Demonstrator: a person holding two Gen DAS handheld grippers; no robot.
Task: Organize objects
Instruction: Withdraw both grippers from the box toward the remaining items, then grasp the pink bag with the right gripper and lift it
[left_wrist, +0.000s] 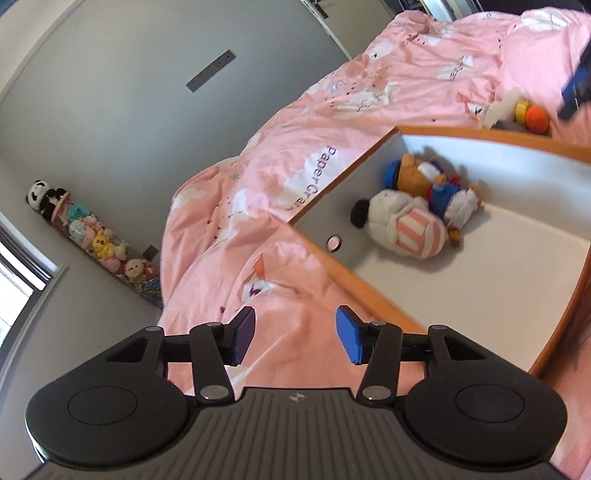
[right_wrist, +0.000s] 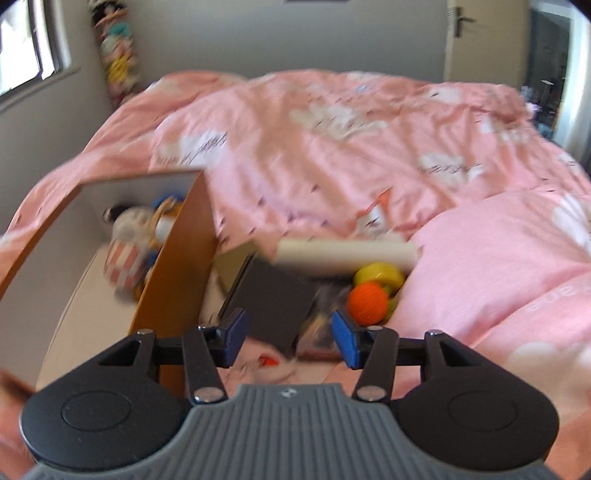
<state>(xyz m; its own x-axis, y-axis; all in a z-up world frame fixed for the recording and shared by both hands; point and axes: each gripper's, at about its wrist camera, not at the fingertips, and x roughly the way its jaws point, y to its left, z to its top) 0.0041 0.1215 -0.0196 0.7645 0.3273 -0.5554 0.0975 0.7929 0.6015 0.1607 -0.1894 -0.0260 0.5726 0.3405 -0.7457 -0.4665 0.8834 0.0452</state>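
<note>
**Operator:** I read the left wrist view first. The left gripper (left_wrist: 295, 334) has its jaws apart with nothing between them; only the pink quilt (left_wrist: 280, 155) shows in the gap. The wooden box (left_wrist: 373, 295) lies on the quilt, ahead and to the right. Two plush toys lie in it: a white dog (left_wrist: 399, 225) in a striped outfit and, touching it, a duck (left_wrist: 432, 181) in blue.

**Checker:** What does the right wrist view add?

**Operator:** The right gripper (right_wrist: 288, 338) also has its jaws apart, gripping nothing. Beyond its pads lies a dark book (right_wrist: 269, 299), tilted, just beside the outer wall of the wooden box (right_wrist: 177, 266). An orange ball (right_wrist: 368, 303) and a yellow toy (right_wrist: 378, 275) lie right of the book, touching each other. A pale tube (right_wrist: 345, 253) lies across behind them. This view is blurred; I cannot tell what the small items under the book are.

**Checker:** Does the left view show those?

**Operator:** Only the orange ball (left_wrist: 537, 117) and yellow toy (left_wrist: 521, 110), past the far wall. It alone shows the box floor and a column of plush toys (left_wrist: 96, 240) against the wall.
</note>
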